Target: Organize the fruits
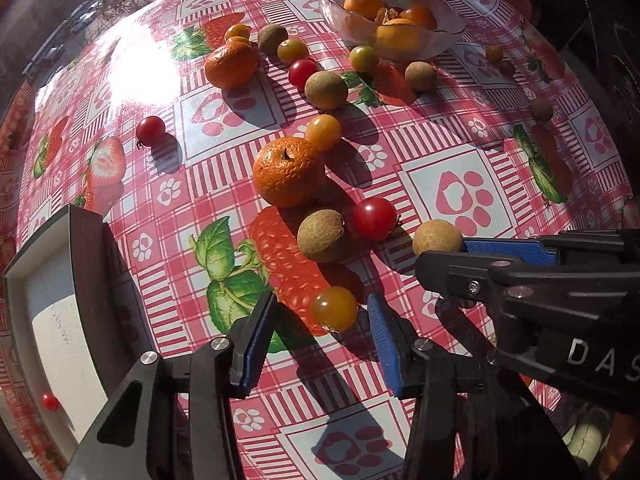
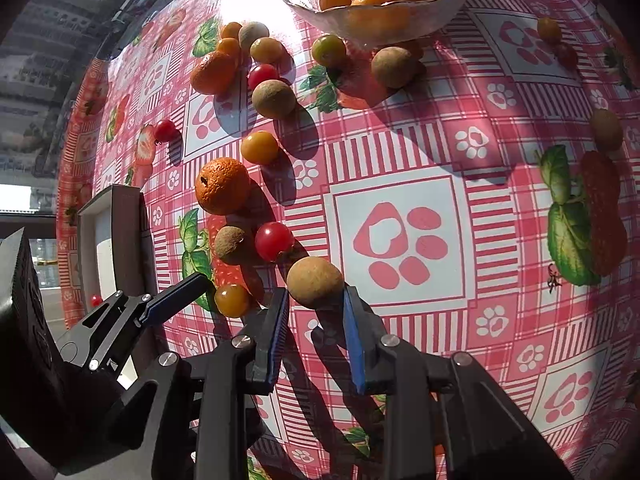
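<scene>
Right gripper [image 2: 314, 300] had its blue pads closed against the brown longan [image 2: 315, 282] on the tablecloth [image 2: 400, 160]; left gripper [image 1: 320, 320], open, straddled the yellow tomato [image 1: 334, 308] straight ahead.

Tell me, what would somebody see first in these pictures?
Probably the two grippers: the right gripper has its blue fingers on either side of a tan longan, and the left gripper is open around a yellow cherry tomato. Behind them, tangerines, tomatoes and longans lie scattered over the red strawberry tablecloth. At the far edge a glass bowl holds orange fruit.
</scene>
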### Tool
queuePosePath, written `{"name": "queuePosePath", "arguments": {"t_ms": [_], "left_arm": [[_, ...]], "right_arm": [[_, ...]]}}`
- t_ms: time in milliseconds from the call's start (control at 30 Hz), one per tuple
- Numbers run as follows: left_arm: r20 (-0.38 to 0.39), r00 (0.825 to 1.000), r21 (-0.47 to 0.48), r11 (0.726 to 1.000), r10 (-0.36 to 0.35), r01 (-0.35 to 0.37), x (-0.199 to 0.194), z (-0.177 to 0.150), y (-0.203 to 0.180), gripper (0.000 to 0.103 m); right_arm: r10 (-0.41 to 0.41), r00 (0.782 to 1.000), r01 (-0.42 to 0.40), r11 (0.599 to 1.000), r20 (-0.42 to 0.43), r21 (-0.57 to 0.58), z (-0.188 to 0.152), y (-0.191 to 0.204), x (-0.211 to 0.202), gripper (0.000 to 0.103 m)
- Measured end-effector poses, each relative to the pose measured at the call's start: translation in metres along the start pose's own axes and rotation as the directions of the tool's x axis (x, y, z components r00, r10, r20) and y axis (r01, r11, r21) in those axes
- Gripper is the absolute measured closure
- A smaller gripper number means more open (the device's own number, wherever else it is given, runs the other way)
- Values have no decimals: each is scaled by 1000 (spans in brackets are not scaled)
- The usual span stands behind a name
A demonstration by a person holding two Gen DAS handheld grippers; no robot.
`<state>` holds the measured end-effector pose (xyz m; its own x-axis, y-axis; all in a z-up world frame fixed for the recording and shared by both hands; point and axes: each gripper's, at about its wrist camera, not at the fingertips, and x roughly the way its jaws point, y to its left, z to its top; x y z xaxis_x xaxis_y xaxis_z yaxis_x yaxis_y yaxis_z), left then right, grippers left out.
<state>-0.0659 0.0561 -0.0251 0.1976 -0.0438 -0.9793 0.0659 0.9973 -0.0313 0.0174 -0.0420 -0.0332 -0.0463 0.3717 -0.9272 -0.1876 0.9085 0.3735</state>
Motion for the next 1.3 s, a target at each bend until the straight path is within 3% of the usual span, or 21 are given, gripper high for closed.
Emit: {"name": "queuePosePath", "arguments": {"t_ms": [33, 67, 333, 667, 867, 1000, 1100, 1300], "left_arm": [[2, 1000, 1, 1000, -13, 13, -1, 0, 0, 75], [-2, 1000, 3, 1000, -28, 28, -1, 1, 0, 80], [-9, 997, -11, 997, -80, 80, -11, -2, 12, 80], [-16, 997, -37, 996, -81, 81, -20, -10, 30, 80], [-17, 997, -49, 996, -81, 80, -20, -23, 39, 80], [-20, 997, -57, 995, -80, 78, -18, -21, 34, 80], [-19, 997, -65, 995, -80, 79, -18, -24, 35, 80], [2, 996, -74, 993, -92, 92, -27, -21, 36, 80]], "right_arm": [[-1, 1000, 1, 1000, 2, 3, -1, -1, -1, 74], [1, 1000, -1, 1000, 4, 9, -1, -1, -2, 75], [-5, 1000, 4, 999, 20, 33, -12, -8, -11, 79], [-32, 999, 31, 999, 33, 39, -4, -5, -1, 78], [-52, 997, 50, 998, 58, 35, 8, -2, -3, 60], [-63, 996, 62, 998, 61, 14, 13, 2, -2, 60], [-79, 996, 80, 997, 47, -18, 14, 7, 1, 72], [-62, 996, 63, 998, 71, -2, 9, 7, -8, 72]]}}
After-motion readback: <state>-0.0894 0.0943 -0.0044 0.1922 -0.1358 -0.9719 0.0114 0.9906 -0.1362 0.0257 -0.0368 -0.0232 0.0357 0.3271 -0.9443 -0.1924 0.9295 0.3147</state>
